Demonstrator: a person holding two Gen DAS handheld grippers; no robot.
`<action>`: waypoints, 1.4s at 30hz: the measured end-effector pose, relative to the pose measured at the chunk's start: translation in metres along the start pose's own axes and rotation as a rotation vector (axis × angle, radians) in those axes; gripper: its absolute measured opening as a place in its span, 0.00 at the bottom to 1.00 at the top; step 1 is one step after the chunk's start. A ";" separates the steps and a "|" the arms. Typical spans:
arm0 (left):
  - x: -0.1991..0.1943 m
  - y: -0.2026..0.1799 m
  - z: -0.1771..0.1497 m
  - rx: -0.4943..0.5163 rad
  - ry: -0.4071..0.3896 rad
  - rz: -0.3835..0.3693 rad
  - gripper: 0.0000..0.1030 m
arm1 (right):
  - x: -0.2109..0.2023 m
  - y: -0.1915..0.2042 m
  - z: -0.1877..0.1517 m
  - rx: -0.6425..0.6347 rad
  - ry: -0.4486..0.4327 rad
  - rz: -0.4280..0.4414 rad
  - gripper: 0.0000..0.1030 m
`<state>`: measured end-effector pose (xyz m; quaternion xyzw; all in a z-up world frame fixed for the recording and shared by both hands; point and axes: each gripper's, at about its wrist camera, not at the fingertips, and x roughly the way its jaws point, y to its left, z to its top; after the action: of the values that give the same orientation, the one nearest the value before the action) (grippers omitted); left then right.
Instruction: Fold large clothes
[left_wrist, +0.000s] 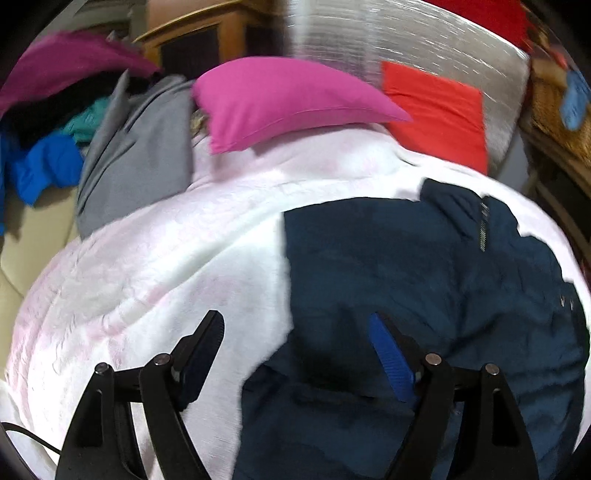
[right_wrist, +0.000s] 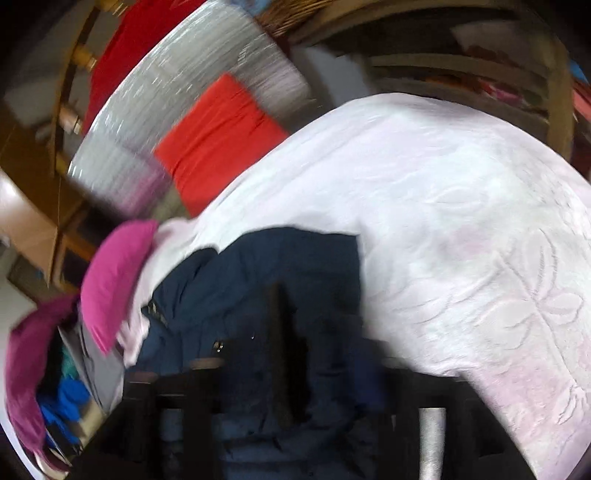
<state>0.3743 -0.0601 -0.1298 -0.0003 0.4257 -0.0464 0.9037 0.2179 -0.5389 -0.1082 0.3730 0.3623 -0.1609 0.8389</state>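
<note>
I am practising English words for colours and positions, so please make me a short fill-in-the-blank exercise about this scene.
1. The dark garment lies on a bedspread that is mostly ____ in colour.
2. The pillow at the far end of the bedspread is ____.
3. The left gripper has its jaws ____, with nothing between them.
4. The folded cloth on the silver surface is ____.

Missing words: white; pink; open; red

You see the jacket (left_wrist: 424, 277) lying on the bedspread (left_wrist: 166, 258), the pillow (left_wrist: 280, 103) behind it, the clothes pile (left_wrist: 55, 147) to the left.
</note>
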 end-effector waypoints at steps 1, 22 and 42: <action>0.005 0.008 0.001 -0.022 0.018 -0.009 0.80 | -0.001 -0.007 0.002 0.030 -0.011 0.010 0.74; 0.062 0.016 -0.011 -0.143 0.208 -0.173 0.81 | 0.068 0.037 -0.027 -0.231 0.142 -0.118 0.70; -0.014 -0.003 -0.022 -0.064 0.086 -0.165 0.83 | -0.017 0.054 -0.043 -0.194 0.048 0.060 0.65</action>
<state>0.3487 -0.0610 -0.1329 -0.0623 0.4641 -0.1068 0.8771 0.2148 -0.4706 -0.0877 0.3043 0.3847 -0.0908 0.8667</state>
